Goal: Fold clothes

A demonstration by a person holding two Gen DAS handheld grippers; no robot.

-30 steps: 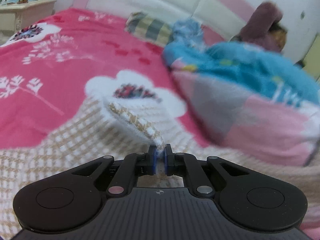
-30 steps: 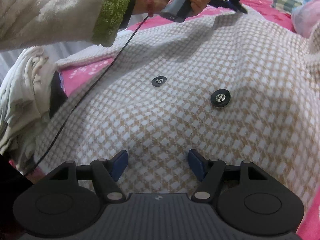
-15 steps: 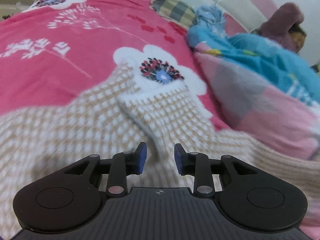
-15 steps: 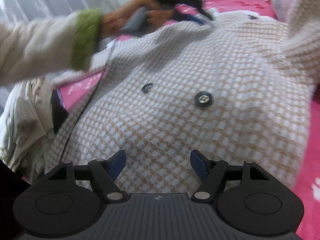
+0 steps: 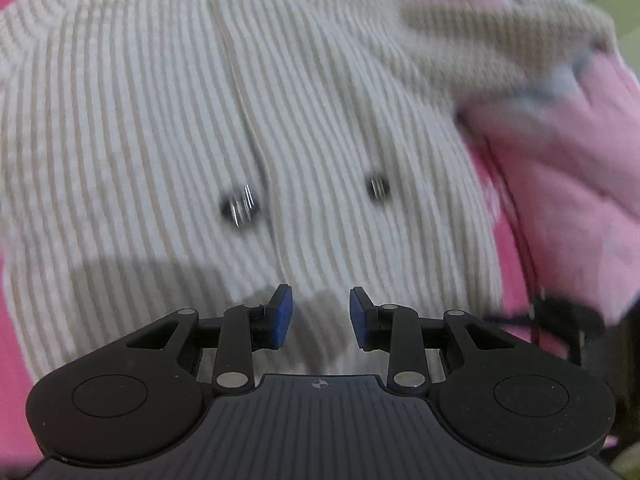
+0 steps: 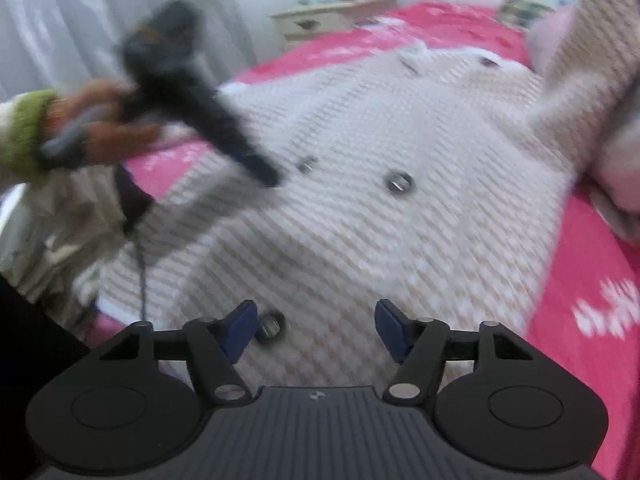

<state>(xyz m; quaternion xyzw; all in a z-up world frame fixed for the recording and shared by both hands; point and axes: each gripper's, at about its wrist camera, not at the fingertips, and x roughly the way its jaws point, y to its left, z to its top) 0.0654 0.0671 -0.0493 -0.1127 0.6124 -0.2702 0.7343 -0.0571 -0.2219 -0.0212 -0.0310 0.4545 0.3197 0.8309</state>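
A beige-and-white checked coat (image 5: 160,120) with dark buttons (image 5: 239,209) lies spread on the pink bed. My left gripper (image 5: 320,316) hovers over its buttoned front, open, with nothing between the blue pads. The right wrist view shows the same coat (image 6: 400,260), and the left gripper (image 6: 264,172) comes in from the left, held by a hand (image 6: 104,136) in a green-cuffed sleeve. My right gripper (image 6: 316,328) stands over the coat's near hem beside a button (image 6: 272,324). Its jaws are closing with nothing caught between them. A coat sleeve (image 6: 592,60) rises at the right.
The pink flowered bedspread (image 6: 592,264) shows around the coat. A pink quilt (image 5: 560,160) is bunched at the right. Pale clothes (image 6: 60,220) are piled at the bed's left edge, with a cable (image 6: 140,272) hanging there. A cream nightstand (image 6: 332,16) stands beyond the bed.
My left gripper let go of the coat's edge, opened, and swung back fast over the buttoned front. The right gripper drew back and up a little, so more of the coat shows.
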